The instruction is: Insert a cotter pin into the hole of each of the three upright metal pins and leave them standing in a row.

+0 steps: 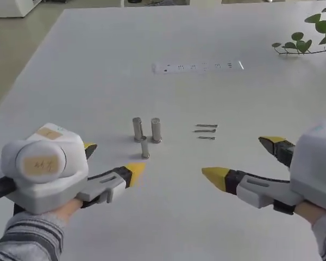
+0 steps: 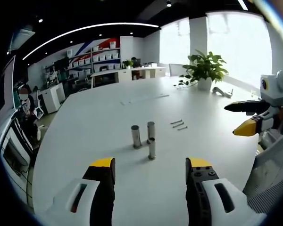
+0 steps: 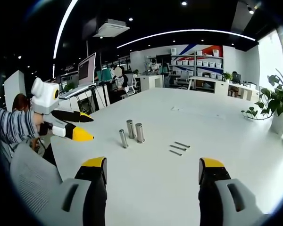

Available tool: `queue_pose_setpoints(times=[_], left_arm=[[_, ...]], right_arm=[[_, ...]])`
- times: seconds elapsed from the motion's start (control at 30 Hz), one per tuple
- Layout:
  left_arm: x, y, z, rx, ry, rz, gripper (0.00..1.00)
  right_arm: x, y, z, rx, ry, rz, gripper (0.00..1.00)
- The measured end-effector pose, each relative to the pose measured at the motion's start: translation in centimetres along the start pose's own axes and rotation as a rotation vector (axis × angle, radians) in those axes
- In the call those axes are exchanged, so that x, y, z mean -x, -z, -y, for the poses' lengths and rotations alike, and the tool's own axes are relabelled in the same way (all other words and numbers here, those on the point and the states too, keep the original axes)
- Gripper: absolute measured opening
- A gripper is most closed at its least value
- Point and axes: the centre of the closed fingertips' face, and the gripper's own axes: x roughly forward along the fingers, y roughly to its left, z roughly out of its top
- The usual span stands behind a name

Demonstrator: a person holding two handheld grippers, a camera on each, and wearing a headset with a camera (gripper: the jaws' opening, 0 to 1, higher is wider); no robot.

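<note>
Metal pins (image 1: 156,130) — holes too small to see.

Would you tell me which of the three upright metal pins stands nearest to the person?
The slim front pin: it stands alone, closer to the person, while the left rear pin and right rear pin stand side by side behind it.

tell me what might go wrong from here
The three metal pins stand bunched together, so the open left gripper reaching for one could topple a neighbour. The cotter pins are thin, flat on the table and close-set; the open right gripper might slip or pinch two.
</note>
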Motion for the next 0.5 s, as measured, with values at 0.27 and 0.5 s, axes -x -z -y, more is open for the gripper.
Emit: queue_pose_setpoints(times=[0.27, 0.5], left_arm=[[-3.6, 0.7, 0.1, -0.042, 0.062, -0.026, 0.51], [-6.1, 0.3, 0.3, -0.083, 0.125, -0.018, 0.35]], right_arm=[[-0.7, 0.0, -0.3, -0.010, -0.010, 0.003, 0.75], [-1.5, -0.2, -0.4, -0.019, -0.053, 0.005, 0.73]])
